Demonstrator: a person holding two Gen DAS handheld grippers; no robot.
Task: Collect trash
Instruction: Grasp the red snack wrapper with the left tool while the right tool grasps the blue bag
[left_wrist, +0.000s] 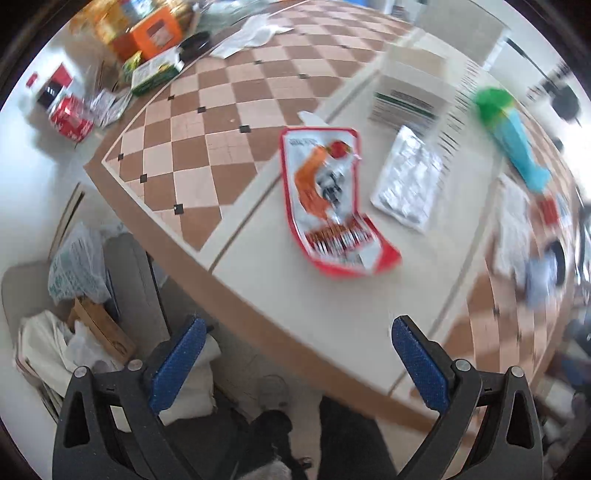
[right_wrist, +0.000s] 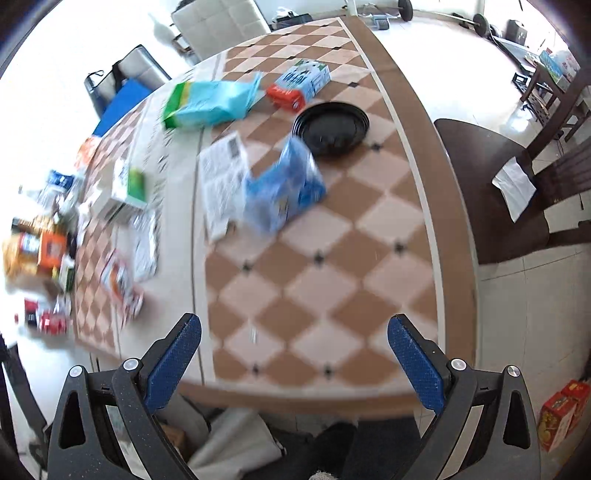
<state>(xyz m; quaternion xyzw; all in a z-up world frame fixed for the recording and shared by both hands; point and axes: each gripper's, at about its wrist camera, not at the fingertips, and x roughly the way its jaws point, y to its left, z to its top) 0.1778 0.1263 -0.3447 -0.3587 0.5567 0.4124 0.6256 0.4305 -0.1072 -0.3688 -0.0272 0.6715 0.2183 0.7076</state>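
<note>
Left claw (left_wrist: 293, 354): fingers spread wide, nothing in them, hanging over the near edge of the surface (left_wrist: 332, 317).
Right claw (right_wrist: 293, 354): same deal, released and empty, hovering over the checkered part near the edge.
Closest trash, left view: red-edged wrapper (left_wrist: 332, 203) lying flat on the pale strip, straight ahead of the left claw but well apart from it. Foil pack (left_wrist: 408, 181) sits just beside it.
Closest trash, right view: blue crumpled bag (right_wrist: 282, 184) on the checks, next to a printed leaflet (right_wrist: 221, 181). Black plate (right_wrist: 330, 127) just behind it.
Further back: light blue bag with a green end (right_wrist: 210, 101), plus a small carton (right_wrist: 308, 79) and a red pack (right_wrist: 284, 96).
Progress: honestly looks like barely started. Loads of litter spread across the surface, neither claw carrying anything.
Bin: can't tell where the trash is meant to go. Bags and cardboard (left_wrist: 74, 314) are piled on the floor below the edge, maybe that.
Left to do: pretty much everything, I'd guess wrapper first.
</note>
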